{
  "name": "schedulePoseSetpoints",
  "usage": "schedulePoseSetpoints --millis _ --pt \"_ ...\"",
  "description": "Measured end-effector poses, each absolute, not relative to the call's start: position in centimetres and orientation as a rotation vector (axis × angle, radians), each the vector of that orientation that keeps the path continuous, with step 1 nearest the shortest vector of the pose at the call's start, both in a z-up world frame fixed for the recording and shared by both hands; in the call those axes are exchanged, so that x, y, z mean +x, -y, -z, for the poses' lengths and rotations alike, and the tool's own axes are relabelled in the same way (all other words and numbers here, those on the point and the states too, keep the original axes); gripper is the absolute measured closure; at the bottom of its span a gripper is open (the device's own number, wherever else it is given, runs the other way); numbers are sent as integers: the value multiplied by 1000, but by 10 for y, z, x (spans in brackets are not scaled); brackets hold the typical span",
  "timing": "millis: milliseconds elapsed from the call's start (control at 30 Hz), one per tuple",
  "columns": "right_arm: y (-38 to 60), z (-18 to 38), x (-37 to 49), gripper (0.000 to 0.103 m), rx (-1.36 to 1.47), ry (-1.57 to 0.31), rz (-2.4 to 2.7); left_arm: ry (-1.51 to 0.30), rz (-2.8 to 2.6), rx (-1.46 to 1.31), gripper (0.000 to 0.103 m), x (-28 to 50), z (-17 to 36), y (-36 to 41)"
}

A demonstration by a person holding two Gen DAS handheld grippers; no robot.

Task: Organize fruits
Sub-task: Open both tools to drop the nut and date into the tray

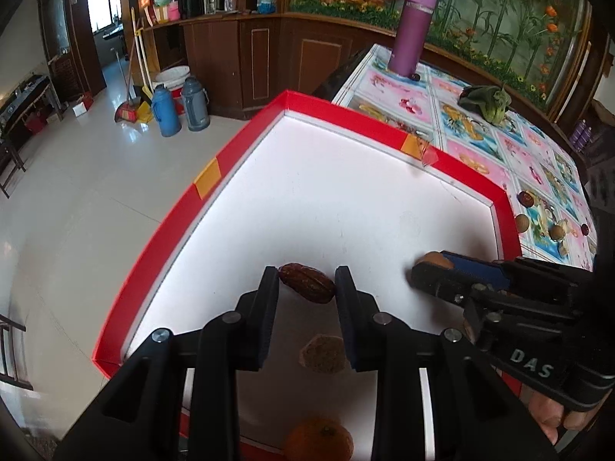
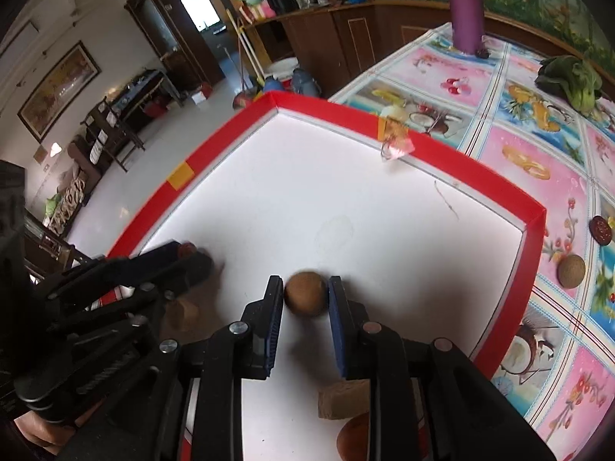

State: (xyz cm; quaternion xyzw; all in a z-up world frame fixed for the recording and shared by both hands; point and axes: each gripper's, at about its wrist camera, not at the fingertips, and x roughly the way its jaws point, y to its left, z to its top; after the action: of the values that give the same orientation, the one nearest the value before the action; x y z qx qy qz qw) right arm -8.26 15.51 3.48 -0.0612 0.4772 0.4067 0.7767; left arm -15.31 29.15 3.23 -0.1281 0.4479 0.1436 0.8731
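Red-rimmed white tray (image 1: 246, 146) sits on the patterned tablecloth (image 1: 480, 130), hanging past the table edge over the floor; everything below is placed relative to this tray.

My left gripper (image 1: 306, 282) reaches in low over the tray's near part, fingers pointing toward the far rim. Jaws narrow, closed on a wrinkled dark date (image 1: 306, 282), both pads touching its ends. My right gripper (image 2: 306, 294) comes in beside it on the tray's right half, also low and pointing the same way, jaws clamped on a round brown fruit (image 2: 306, 294). Can't tell if either fruit rests on the tray floor or is lifted.

Purple flask (image 1: 412, 29) stands upright on the cloth beyond the tray's far right rim. Leafy green vegetable (image 1: 488, 101) lies further right of that rim.

Inside the tray, near edge: an orange (image 1: 319, 440) and a tan chunk (image 1: 323, 353), both under my left gripper, seen only blurred. The right wrist view shows a tan block (image 2: 342, 399) and a reddish-brown fruit (image 2: 353, 438) under my right gripper; may be the same items, can't tell.

Outside the tray's right rim on the cloth: a round brown fruit (image 2: 571, 271) and a dark red one (image 2: 600, 230), apart from each other. The left view shows more small pieces (image 1: 557, 232) there.

A thumb (image 1: 547, 418) shows on the right handle, left view only.
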Motion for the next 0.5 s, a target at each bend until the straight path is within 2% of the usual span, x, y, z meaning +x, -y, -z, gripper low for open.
schedulePoseSetpoints --millis 33,67,100,133,200,367,500 --pt "-153 -37 -83 65 -122 -1034 -879 -948 -303 -274 66 -152 -30 -293" --pt "-152 -38 -83 59 -114 -1035 -879 -945 -301 -280 65 -153 -30 -294" --pt "-148 -42 -84 50 -102 -1028 -881 -948 -307 -275 58 -155 -31 -293" --pt "-142 -46 -86 50 -85 -1006 -888 -947 -312 -271 49 -156 -33 -292" --pt "-134 -52 -86 50 -62 -972 -891 -924 -320 -263 42 -161 -40 -288" --pt "-100 -68 -88 50 -21 -913 -877 -862 -289 -240 41 -172 -62 -263" --pt "-57 -81 -91 49 2 -864 -848 -831 -200 -183 34 -175 -76 -219"
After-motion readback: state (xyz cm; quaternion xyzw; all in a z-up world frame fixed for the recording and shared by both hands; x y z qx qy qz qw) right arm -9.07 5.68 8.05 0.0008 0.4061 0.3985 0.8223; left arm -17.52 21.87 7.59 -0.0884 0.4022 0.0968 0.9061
